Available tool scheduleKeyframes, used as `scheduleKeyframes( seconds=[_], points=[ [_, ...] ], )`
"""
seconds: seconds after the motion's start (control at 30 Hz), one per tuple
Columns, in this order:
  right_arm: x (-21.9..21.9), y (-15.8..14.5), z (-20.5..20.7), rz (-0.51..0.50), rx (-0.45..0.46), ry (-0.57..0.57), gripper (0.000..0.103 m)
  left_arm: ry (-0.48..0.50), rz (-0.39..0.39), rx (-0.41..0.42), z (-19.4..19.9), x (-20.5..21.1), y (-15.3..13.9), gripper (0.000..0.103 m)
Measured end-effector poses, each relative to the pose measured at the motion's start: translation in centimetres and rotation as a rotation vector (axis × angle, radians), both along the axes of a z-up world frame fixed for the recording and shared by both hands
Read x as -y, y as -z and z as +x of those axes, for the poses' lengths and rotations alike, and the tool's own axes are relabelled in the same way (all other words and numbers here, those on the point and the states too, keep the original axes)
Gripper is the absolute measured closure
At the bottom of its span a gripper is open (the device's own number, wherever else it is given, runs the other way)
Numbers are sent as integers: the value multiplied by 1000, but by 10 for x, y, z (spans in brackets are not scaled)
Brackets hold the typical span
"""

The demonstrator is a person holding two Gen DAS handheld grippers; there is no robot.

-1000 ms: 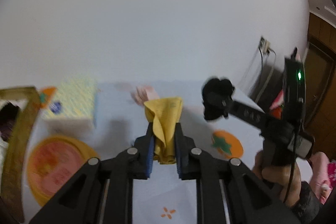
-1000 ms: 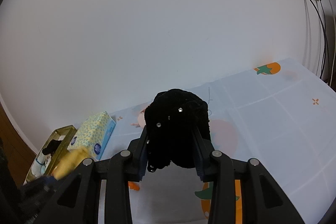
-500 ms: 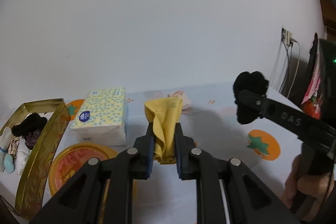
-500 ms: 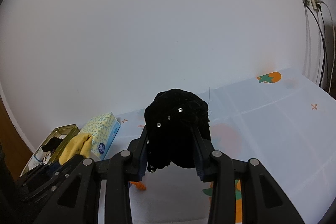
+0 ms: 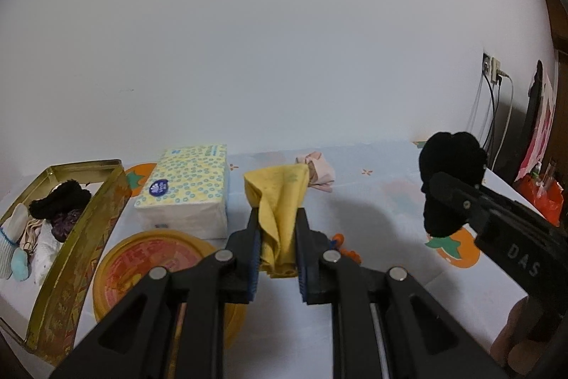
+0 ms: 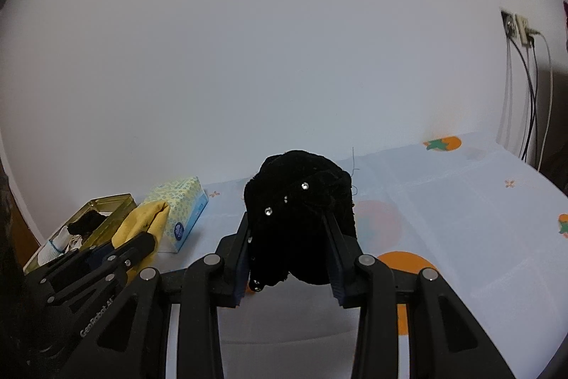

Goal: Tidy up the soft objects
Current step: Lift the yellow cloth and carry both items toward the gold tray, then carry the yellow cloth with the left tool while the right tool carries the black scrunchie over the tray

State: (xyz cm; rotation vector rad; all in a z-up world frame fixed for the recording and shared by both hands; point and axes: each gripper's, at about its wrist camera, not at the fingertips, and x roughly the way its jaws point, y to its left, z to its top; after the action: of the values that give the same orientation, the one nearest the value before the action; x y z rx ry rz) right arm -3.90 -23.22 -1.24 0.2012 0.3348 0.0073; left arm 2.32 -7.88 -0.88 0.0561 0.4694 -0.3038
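My left gripper [image 5: 278, 233] is shut on a crumpled yellow cloth [image 5: 278, 201] that sticks up between its blue pads, held above the table. My right gripper [image 6: 289, 240] is shut on a black fuzzy piece with small shiny studs [image 6: 300, 201], also off the table. In the left wrist view the right gripper [image 5: 452, 198] hangs at the right with the black piece [image 5: 449, 166]. In the right wrist view the left gripper [image 6: 142, 237] with the yellow cloth [image 6: 142, 222] is at lower left. A gold tin [image 5: 74, 237] at far left holds several soft items. A pink cloth [image 5: 319, 171] lies near the wall.
A spotted tissue pack [image 5: 188, 190] stands beside the gold tin, with a round yellow lid [image 5: 142, 265] in front of it. A small orange thing [image 5: 342, 244] lies by the left gripper. The tablecloth [image 6: 461, 201] carries orange fruit prints. Cables [image 6: 525, 95] hang from a wall socket at right.
The left wrist view has swung left, bringing the gold tin and tissue pack further into sight. The right gripper with the black piece has drifted sideways toward the left one. Both grips are unchanged.
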Motion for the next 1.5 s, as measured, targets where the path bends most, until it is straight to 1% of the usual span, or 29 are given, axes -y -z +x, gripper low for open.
scheduleKeyframes(
  seconds=[0.17,0.5,0.73,1.0,1.17,1.3,1.5],
  points=[
    [-10,-2,-13,-27,27,3,63,-1,-7,7,-4,-3,-2,88],
    [-21,-4,-26,-41,61,16,63,9,-28,18,-15,-13,-3,88],
    [-28,-5,-33,-56,72,9,63,23,-27,31,-23,-21,-4,88],
    [-50,-5,-44,-52,75,-34,63,26,-28,39,-33,-34,-5,88],
    [-68,-7,-50,-67,90,-66,63,19,-20,57,-39,-43,-9,88],
    [-78,-8,-52,-78,98,-84,63,8,-33,66,-40,-53,-13,88],
    [-93,-9,-50,-62,113,-101,63,-3,-55,70,-41,-67,-18,88]
  ],
)
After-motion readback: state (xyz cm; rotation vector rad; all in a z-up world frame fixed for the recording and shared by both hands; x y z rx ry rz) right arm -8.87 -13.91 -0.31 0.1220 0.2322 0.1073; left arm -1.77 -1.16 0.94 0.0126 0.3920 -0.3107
